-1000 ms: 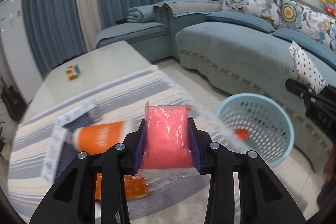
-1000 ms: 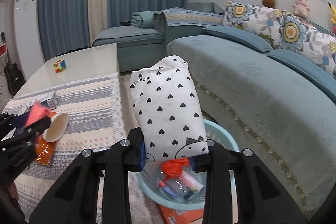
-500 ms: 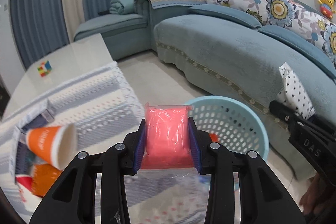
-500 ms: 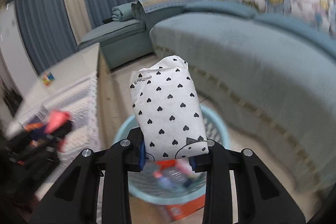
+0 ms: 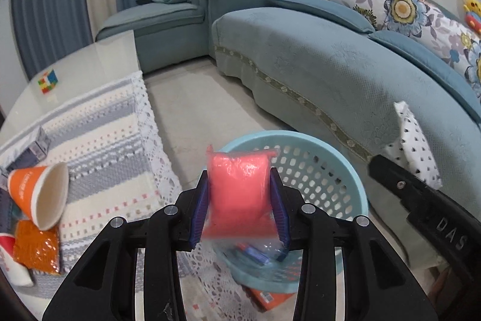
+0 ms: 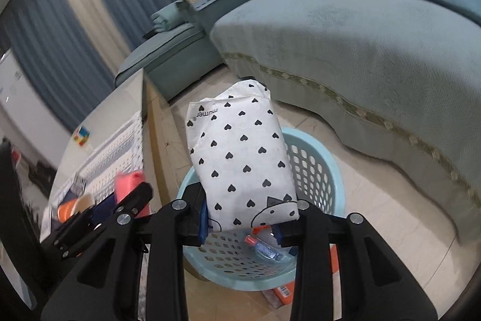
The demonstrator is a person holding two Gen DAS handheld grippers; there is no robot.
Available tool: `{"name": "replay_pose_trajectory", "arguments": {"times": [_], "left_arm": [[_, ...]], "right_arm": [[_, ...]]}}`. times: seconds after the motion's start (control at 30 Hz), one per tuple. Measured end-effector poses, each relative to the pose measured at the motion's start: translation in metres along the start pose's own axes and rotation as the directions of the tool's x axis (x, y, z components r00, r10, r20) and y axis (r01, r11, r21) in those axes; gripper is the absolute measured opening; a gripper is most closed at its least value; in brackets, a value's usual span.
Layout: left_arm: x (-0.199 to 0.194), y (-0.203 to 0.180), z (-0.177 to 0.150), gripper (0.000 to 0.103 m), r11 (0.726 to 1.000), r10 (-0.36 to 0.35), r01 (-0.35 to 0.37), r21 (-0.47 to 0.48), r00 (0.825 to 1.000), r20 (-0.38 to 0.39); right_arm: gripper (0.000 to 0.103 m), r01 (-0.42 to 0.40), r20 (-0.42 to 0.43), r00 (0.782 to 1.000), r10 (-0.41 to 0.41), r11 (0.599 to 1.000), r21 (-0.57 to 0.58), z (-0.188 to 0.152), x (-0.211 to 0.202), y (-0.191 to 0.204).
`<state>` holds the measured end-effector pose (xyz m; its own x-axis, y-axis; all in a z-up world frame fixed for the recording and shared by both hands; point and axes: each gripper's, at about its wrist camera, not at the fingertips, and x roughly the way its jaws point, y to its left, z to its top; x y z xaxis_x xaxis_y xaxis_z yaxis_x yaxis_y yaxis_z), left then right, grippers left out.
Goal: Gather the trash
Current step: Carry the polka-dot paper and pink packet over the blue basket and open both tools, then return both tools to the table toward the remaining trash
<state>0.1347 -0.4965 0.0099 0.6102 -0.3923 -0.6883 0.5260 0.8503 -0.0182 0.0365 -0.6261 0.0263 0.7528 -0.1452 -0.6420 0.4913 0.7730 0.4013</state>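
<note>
Left wrist view: the pink packet (image 5: pixel 239 194), clamped between the jaws of the left gripper (image 5: pixel 240 206), has travelled from above the striped table runner (image 5: pixel 99 134) to a position over the near rim of the blue basket (image 5: pixel 339 170), which stands on the floor between table and sofa (image 5: pixel 345 74). In the right wrist view the right gripper (image 6: pixel 243 218) has rolled and now holds the heart-print bag (image 6: pixel 240 158) directly above the basket. Both loads appear ready for release; an orange cup (image 5: pixel 39 197) remains on the runner.
</note>
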Motion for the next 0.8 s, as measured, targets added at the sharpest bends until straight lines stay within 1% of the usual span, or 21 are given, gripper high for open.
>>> {"name": "replay_pose_trajectory", "arguments": {"times": [0.07, 0.17, 0.2, 0.23, 0.27, 0.3, 0.33, 0.37, 0.4, 0.43, 0.5, 0.57, 0.7, 0.8], "left_arm": [[-0.002, -0.001, 0.002, 0.038, 1.000, 0.022, -0.022, 0.013, 1.000, 0.017], [-0.004, -0.002, 0.008, 0.038, 1.000, 0.023, -0.023, 0.018, 0.999, 0.029], [-0.005, -0.002, 0.009, 0.040, 1.000, 0.023, -0.023, 0.018, 0.999, 0.034], [-0.006, -0.002, 0.011, 0.046, 0.999, 0.026, -0.027, 0.020, 0.999, 0.041], [-0.007, -0.003, 0.012, 0.050, 0.999, 0.029, -0.030, 0.021, 0.998, 0.048], [-0.008, -0.003, 0.013, 0.061, 0.999, 0.033, -0.034, 0.023, 0.998, 0.055], [-0.010, -0.002, 0.013, 0.064, 0.999, 0.039, -0.041, 0.026, 0.997, 0.065], [-0.011, -0.002, 0.014, 0.064, 0.998, 0.047, -0.049, 0.028, 0.996, 0.070], [-0.012, -0.001, 0.014, 0.066, 0.997, 0.062, -0.064, 0.031, 0.995, 0.076], [-0.013, 0.002, 0.014, 0.068, 0.997, 0.072, -0.074, 0.030, 0.994, 0.083], [-0.017, 0.006, 0.015, 0.069, 0.997, 0.077, -0.079, 0.023, 0.993, 0.089], [-0.022, 0.014, 0.014, 0.069, 0.996, 0.088, -0.090, 0.014, 0.992, 0.095], [-0.037, 0.034, 0.010, 0.069, 0.993, 0.116, -0.119, 0.010, 0.986, 0.121], [-0.050, 0.056, 0.006, 0.069, 0.987, 0.163, -0.163, -0.012, 0.977, 0.139]], "right_arm": [[0.030, -0.003, 0.015, 1.000, 0.003, 1.000, 0.004, 0.002, -0.002, -0.004], [0.030, -0.024, 0.032, 0.999, 0.024, 1.000, 0.007, 0.005, -0.002, -0.005], [0.030, -0.037, 0.033, 0.999, 0.037, 0.999, 0.008, 0.006, -0.001, -0.006], [0.030, -0.048, 0.032, 0.998, 0.048, 0.999, 0.009, 0.007, 0.000, -0.006], [0.033, -0.056, 0.030, 0.998, 0.055, 0.998, 0.005, 0.009, 0.003, -0.006], [0.038, -0.071, 0.021, 0.997, 0.071, 0.997, -0.007, 0.011, 0.008, -0.005], [0.053, -0.094, 0.000, 0.996, 0.094, 0.995, -0.019, 0.013, 0.013, -0.004], [0.070, -0.111, -0.016, 0.994, 0.111, 0.994, -0.024, 0.014, 0.016, -0.004], [0.073, -0.128, -0.029, 0.991, 0.128, 0.992, -0.017, 0.015, 0.020, -0.005], [0.075, -0.131, -0.030, 0.991, 0.131, 0.991, -0.004, 0.015, 0.022, -0.006], [0.075, -0.138, -0.033, 0.990, 0.139, 0.990, 0.039, 0.016, 0.024, -0.010], [0.075, -0.169, -0.023, 0.985, 0.172, 0.982, 0.081, 0.017, 0.024, -0.016], [0.075, -0.172, -0.004, 0.985, 0.173, 0.979, 0.113, 0.018, 0.020, -0.021], [0.075, -0.187, -0.002, 0.982, 0.189, 0.974, 0.125, 0.017, 0.018, -0.019]]}}
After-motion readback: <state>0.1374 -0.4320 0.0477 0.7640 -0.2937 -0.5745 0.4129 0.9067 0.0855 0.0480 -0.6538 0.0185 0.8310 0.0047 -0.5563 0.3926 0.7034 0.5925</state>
